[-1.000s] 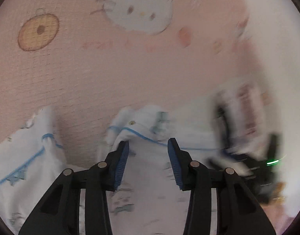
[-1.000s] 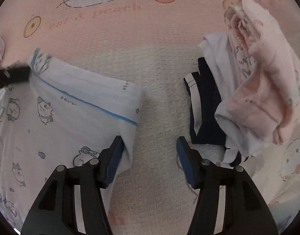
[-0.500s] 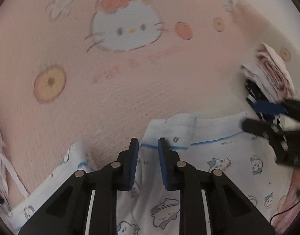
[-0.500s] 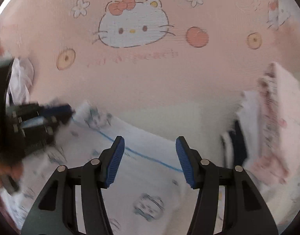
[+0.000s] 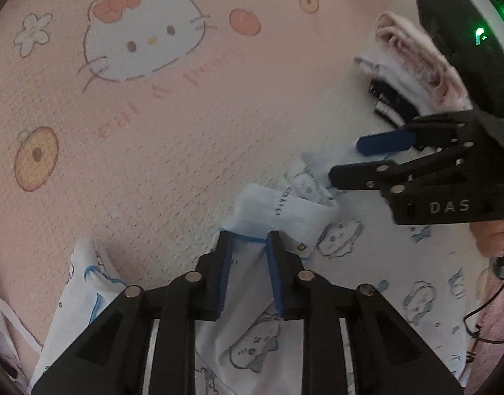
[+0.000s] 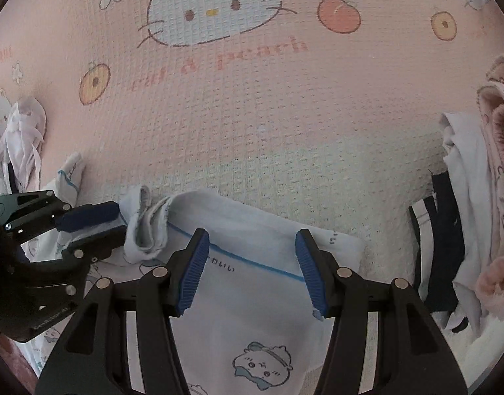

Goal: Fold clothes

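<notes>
the white printed garment (image 6: 252, 312) lies spread on the pink cartoon blanket (image 6: 252, 115). the left tool (image 5: 248, 240), jaws just reopened, stands apart with the garment's blue-trimmed edge between its pads. the right tool (image 6: 252, 250) hangs apart above the cloth. folded clothes (image 6: 476, 214) sit toward the blanket's right edge.

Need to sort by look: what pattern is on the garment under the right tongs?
White garment with small cartoon characters and blue piping; clearest in right wrist view.
</notes>
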`<control>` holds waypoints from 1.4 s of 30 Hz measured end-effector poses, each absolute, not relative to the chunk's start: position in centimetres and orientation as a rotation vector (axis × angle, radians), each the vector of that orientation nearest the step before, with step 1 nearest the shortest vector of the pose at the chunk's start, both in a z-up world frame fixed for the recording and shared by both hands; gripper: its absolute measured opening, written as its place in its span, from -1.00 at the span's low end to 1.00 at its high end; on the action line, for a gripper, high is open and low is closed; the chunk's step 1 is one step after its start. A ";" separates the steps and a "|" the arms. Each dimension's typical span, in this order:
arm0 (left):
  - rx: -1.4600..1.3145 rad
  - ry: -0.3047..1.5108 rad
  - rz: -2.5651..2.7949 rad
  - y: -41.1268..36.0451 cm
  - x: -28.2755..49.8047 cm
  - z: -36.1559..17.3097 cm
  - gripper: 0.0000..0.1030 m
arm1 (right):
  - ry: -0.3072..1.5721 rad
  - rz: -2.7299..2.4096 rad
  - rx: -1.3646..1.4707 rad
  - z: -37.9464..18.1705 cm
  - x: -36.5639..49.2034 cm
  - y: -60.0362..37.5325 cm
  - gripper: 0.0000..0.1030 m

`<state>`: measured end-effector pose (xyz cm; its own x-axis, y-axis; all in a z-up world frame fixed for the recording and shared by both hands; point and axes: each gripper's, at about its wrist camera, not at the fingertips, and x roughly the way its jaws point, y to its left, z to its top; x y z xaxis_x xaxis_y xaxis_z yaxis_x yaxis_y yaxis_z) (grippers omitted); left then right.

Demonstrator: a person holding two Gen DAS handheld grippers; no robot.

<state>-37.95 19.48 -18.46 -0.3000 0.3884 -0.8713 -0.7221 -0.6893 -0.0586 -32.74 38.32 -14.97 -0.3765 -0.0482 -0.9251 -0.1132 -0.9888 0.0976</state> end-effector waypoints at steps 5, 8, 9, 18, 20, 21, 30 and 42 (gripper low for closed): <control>-1.241 0.372 2.023 19.3 -39.2 -18.8 -0.32 | 0.159 2.559 -1.749 -16.0 -33.7 38.1 0.09; -1.205 0.345 2.008 19.2 -39.0 -18.4 -0.89 | 0.107 2.563 -1.748 -16.2 -33.8 37.8 0.10; -1.194 0.330 2.023 18.8 -39.0 -18.2 -0.90 | 0.083 2.566 -1.744 -16.3 -33.1 37.4 0.10; -1.353 0.198 2.297 14.5 -43.1 -18.9 -0.73 | 0.067 2.548 -1.726 -16.6 -33.2 36.9 0.10; -1.342 0.300 2.317 15.5 -43.6 -19.2 -0.55 | 0.060 2.522 -1.703 -16.5 -33.2 37.2 0.10; -1.327 0.360 2.329 16.1 -43.8 -19.2 -0.28 | 0.056 2.509 -1.692 -16.4 -33.2 37.4 0.10; -1.358 0.047 2.340 11.3 -39.9 -14.0 -0.13 | 0.269 2.420 -1.742 -14.4 -28.4 39.2 0.10; -1.702 0.204 2.305 6.6 -18.5 -18.1 -0.08 | 0.426 2.423 -1.876 -16.1 -15.3 29.4 0.09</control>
<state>-18.50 6.63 -18.13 -0.2748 0.1305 -0.9526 -0.2958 -0.9542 -0.0454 -15.26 29.36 -16.08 -0.2637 -0.1296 -0.9559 -0.2046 -0.9609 0.1867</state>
